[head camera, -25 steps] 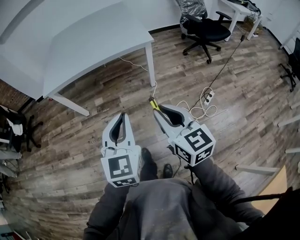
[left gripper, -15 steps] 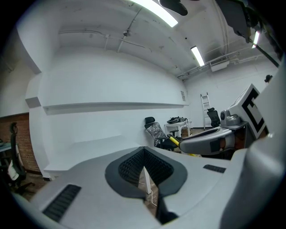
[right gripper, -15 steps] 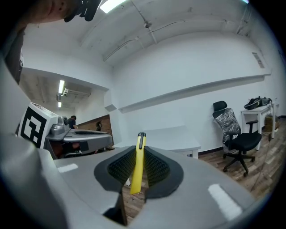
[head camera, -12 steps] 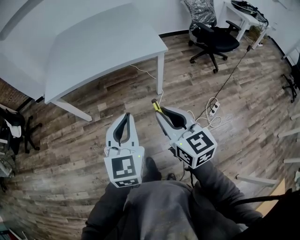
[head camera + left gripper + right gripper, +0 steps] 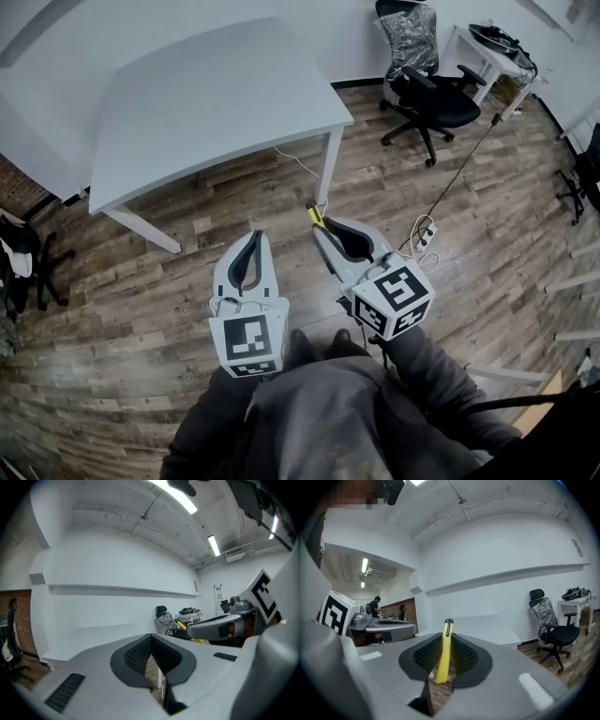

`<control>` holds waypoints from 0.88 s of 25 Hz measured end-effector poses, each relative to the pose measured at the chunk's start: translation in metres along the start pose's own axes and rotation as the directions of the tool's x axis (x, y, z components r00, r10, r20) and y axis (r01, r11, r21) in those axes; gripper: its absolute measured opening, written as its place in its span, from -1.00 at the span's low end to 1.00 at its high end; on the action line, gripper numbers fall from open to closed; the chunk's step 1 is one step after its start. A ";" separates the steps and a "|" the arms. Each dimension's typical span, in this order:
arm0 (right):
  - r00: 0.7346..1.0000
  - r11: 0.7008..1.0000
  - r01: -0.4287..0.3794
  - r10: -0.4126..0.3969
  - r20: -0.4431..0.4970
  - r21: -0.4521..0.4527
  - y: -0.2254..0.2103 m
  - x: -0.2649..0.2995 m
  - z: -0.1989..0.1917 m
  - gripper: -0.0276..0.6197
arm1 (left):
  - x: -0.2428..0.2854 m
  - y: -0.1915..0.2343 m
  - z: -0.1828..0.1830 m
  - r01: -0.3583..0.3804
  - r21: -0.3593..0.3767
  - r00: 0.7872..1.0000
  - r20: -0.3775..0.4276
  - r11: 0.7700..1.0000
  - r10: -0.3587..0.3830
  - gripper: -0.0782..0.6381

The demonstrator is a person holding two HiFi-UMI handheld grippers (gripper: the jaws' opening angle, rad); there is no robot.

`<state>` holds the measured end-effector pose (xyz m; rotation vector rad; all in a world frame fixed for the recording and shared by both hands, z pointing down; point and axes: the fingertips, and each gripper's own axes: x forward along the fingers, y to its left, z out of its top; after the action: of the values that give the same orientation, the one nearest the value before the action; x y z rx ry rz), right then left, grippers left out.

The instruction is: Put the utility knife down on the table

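Note:
A slim yellow utility knife (image 5: 445,651) with a black tip sits clamped between the dark pads of my right gripper (image 5: 446,641), pointing forward and up. In the head view the knife (image 5: 313,216) sticks out of the right gripper (image 5: 322,228) above the wood floor, short of the white table (image 5: 206,103). My left gripper (image 5: 254,239) hangs beside it at the left, jaws shut with nothing between them. In the left gripper view its pads (image 5: 140,654) meet at the tip, and the table's top (image 5: 98,637) lies ahead.
A black office chair (image 5: 431,80) stands at the back right near a second white desk (image 5: 487,42). A power strip and cables (image 5: 422,234) lie on the floor right of the grippers. The table's leg (image 5: 328,173) stands just ahead of the knife. A dark chair base (image 5: 23,262) sits at the far left.
The view has closed in on the table, which now lies nearer and more central ahead of both grippers. The right gripper still holds the knife; the left stays shut.

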<state>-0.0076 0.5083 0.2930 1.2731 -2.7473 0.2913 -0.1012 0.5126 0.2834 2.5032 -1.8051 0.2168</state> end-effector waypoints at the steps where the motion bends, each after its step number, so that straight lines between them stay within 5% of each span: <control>1: 1.000 1.000 0.000 0.000 0.003 -0.002 0.000 0.005 0.003 -0.74 | 0.002 0.003 0.000 0.002 -0.002 1.000 0.002 1.000 -0.002 -0.78; 12: 1.000 1.000 -0.023 0.023 0.018 -0.003 -0.018 0.045 0.012 -0.74 | 0.040 0.025 0.005 -0.009 0.010 1.000 0.008 1.000 0.009 -0.78; 22: 0.999 0.998 -0.044 0.044 0.001 0.036 -0.081 0.093 0.009 -0.74 | 0.122 0.028 -0.003 -0.012 0.013 0.999 -0.034 1.000 0.012 -0.78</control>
<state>-0.0055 0.3860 0.3101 1.2215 -2.7854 0.3462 -0.0901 0.3899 0.3025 2.4820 -1.8118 0.2712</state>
